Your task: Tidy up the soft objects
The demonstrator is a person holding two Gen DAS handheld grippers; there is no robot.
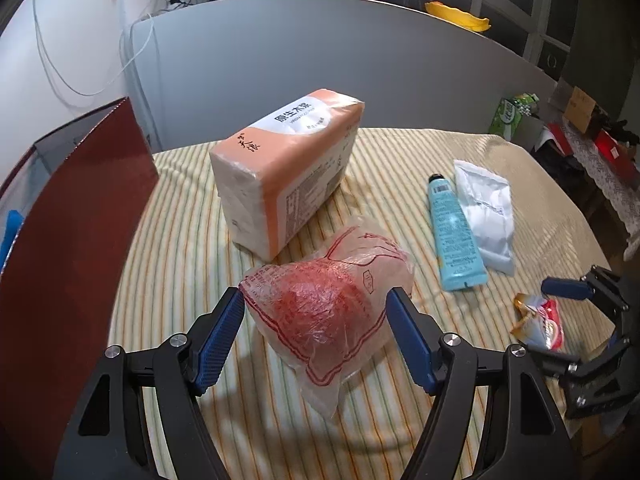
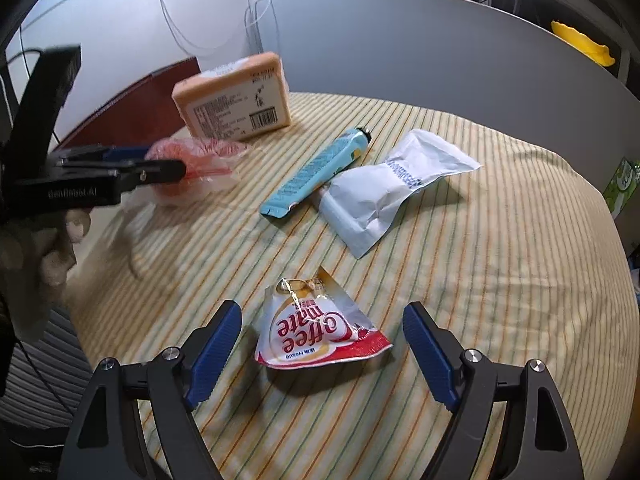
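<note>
A clear plastic bag with red print (image 1: pixel 328 308) lies on the striped cloth between the blue pads of my left gripper (image 1: pixel 316 308), which is open around it; the pads sit at its sides. The bag also shows in the right wrist view (image 2: pixel 196 164). My right gripper (image 2: pixel 322 332) is open around a Coffee mate sachet (image 2: pixel 316 332), seen small in the left wrist view (image 1: pixel 540 320). An orange tissue pack (image 1: pixel 280 168), a blue tube (image 1: pixel 452 224) and a white pouch (image 1: pixel 486 212) lie further back.
A dark red box (image 1: pixel 68 248) stands open at the left edge of the table. A grey partition (image 1: pixel 320 60) runs behind the table. A green pack (image 1: pixel 512 114) and clutter sit at the far right.
</note>
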